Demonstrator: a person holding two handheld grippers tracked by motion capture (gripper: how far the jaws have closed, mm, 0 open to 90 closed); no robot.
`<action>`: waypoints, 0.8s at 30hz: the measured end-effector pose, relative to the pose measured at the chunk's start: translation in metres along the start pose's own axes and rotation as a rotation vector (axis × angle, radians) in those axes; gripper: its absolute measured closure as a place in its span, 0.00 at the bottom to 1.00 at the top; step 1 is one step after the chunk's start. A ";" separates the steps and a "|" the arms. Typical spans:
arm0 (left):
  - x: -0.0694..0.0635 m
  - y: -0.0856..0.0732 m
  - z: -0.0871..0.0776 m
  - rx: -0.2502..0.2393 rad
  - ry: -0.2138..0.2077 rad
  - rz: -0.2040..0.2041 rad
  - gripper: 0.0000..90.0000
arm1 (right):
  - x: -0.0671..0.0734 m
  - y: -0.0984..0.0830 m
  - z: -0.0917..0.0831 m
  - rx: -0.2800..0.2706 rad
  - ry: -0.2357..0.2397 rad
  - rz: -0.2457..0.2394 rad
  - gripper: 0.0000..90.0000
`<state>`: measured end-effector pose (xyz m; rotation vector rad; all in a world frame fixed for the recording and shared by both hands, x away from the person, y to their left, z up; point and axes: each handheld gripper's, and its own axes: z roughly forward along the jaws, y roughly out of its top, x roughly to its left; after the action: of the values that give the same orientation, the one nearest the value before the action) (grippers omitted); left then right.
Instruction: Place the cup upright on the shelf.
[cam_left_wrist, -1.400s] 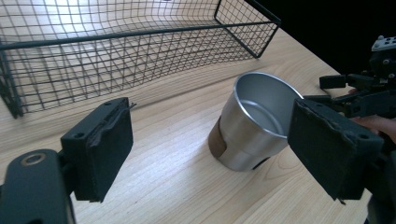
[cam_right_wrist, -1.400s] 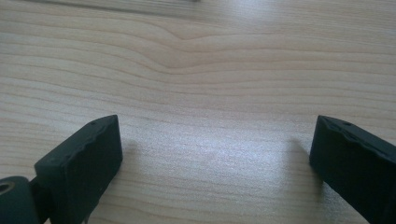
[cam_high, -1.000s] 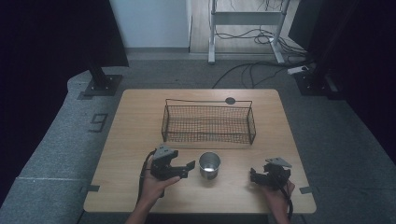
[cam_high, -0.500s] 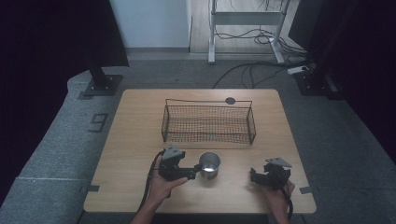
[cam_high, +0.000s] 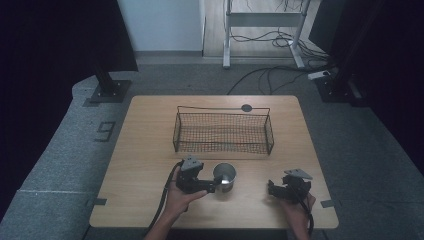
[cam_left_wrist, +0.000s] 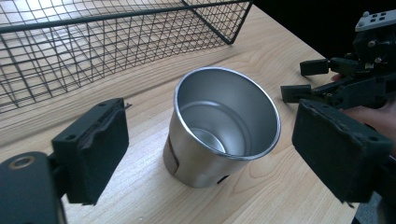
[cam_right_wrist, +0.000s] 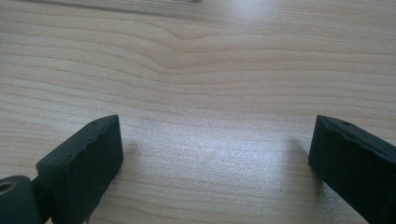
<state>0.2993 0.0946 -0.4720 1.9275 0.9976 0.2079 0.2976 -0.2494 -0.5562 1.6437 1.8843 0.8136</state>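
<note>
A shiny steel cup (cam_high: 224, 177) stands upright near the table's front middle; the left gripper view looks into its empty inside (cam_left_wrist: 219, 126). My left gripper (cam_high: 214, 186) is open right at the cup's left side, its jaws wide on either side of the cup and not touching it (cam_left_wrist: 210, 154). My right gripper (cam_high: 272, 189) rests low at the front right, open over bare wood (cam_right_wrist: 212, 154). The left gripper view also catches it beyond the cup (cam_left_wrist: 345, 79).
A black wire basket (cam_high: 223, 131) stands empty behind the cup, mid-table. A small dark round mark (cam_high: 246, 107) lies at the table's far edge. Bare wood (cam_high: 145, 150) stretches to the left of the basket and cup.
My left gripper has slid right toward the cup until its jaws flank it. The right gripper and the cup have stayed put.
</note>
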 end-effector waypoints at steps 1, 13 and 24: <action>0.000 0.000 0.001 0.000 -0.001 0.001 0.11 | 0.000 0.000 0.000 0.000 0.000 0.000 0.03; -0.008 -0.001 0.016 0.019 -0.010 0.026 0.08 | 0.000 0.000 0.000 0.000 0.000 0.000 0.03; -0.011 -0.003 0.032 0.040 -0.002 0.033 0.05 | 0.000 0.000 0.000 0.000 0.000 0.000 0.03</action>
<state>0.3061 0.0664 -0.4893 1.9812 0.9763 0.2056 0.2976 -0.2494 -0.5562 1.6436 1.8839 0.8133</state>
